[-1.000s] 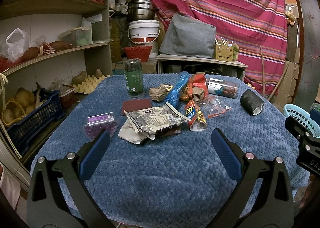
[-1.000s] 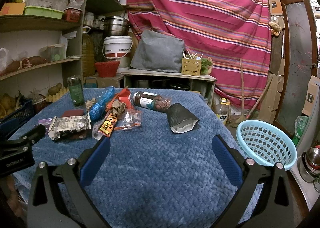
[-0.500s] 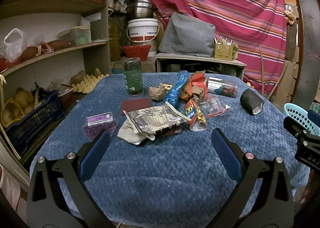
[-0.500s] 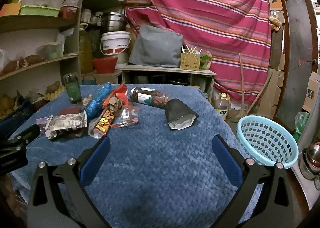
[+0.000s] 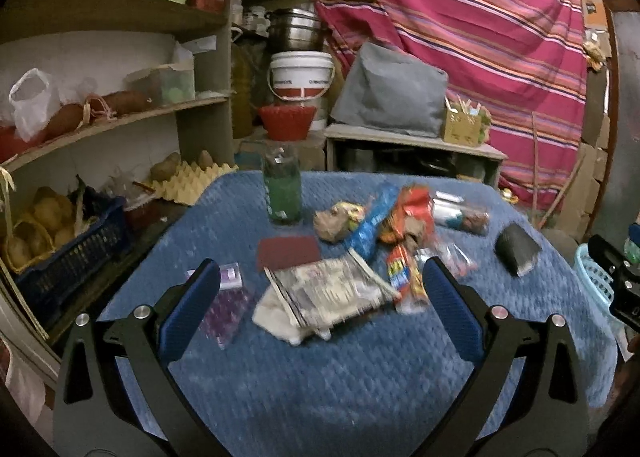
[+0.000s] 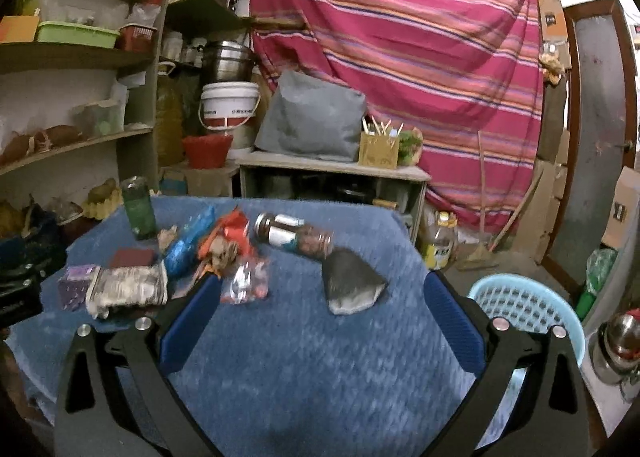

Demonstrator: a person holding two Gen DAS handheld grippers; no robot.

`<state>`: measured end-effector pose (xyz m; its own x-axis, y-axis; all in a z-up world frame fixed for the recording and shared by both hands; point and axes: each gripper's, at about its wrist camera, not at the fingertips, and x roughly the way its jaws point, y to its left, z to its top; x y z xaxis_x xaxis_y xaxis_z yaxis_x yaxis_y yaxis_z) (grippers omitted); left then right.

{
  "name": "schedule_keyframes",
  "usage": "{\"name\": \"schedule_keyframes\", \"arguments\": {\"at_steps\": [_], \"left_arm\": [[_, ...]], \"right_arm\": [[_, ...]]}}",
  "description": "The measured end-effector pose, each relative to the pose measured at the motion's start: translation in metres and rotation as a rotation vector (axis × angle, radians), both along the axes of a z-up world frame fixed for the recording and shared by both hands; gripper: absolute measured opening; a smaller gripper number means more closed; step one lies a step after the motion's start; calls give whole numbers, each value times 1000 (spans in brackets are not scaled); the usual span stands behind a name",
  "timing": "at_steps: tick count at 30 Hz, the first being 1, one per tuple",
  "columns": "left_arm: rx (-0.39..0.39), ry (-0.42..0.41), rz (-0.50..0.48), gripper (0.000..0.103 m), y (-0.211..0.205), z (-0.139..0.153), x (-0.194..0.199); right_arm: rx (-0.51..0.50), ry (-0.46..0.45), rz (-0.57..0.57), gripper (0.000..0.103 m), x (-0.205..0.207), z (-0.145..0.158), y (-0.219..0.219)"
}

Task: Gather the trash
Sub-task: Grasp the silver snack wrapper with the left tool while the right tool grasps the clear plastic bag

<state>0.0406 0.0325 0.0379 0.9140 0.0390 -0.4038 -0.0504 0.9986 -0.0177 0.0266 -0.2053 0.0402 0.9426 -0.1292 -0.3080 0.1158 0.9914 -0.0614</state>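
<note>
1. The left gripper (image 5: 318, 285) hovers over the near part of the blue tablecloth (image 5: 320, 377), its jaws spread wide with nothing between them
2. The right gripper (image 6: 322, 305) hangs over the same cloth further toward the light blue basket (image 6: 528, 307), jaws also wide apart and empty
3. The landmark is the green jar (image 5: 282, 191), which stands upright near the far edge of the cloth
4. Just in front of the jar lies a flat dark red packet (image 5: 288, 251)
5. In front of that packet is a crumpled silver wrapper (image 5: 332, 291) resting partly on a white paper (image 5: 274, 315)
6. To the left of the silver wrapper, well forward of the jar, lies a purple packet (image 5: 228, 297), partly behind the left gripper's left finger
7. To the right of the jar sits a brown crumpled wad (image 5: 332, 221), and touching it a blue wrapper (image 5: 370, 223) and orange-red wrappers (image 5: 408, 213) heaped together
8. A yellow and red snack wrapper (image 5: 406, 275) lies in front of that heap
9. A bottle on its side (image 6: 294, 235) lies to the right of the heap, far from the jar
10. A black pouch (image 6: 352, 285) lies beyond the bottle, toward the basket, apart from the other litter
11. The basket stands off the cloth's right side and looks empty as far as can be seen
</note>
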Motion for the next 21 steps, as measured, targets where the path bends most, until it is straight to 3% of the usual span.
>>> {"name": "schedule_keyframes", "arguments": {"at_steps": [5,8,14,21], "left_arm": [[2,14,3,98,11,7,38],[1,47,-4,98,17,3,66],[-21,151,-14,98,27,-29,100],[44,228,-16,98,21,-61,104]], "right_arm": [[-69,35,8,99,44,9,9],[-81,104,33,99,81,4,15],[-11,154,56,99,126,-17,12],[-64,228,35,99,157,-50,16]]}}
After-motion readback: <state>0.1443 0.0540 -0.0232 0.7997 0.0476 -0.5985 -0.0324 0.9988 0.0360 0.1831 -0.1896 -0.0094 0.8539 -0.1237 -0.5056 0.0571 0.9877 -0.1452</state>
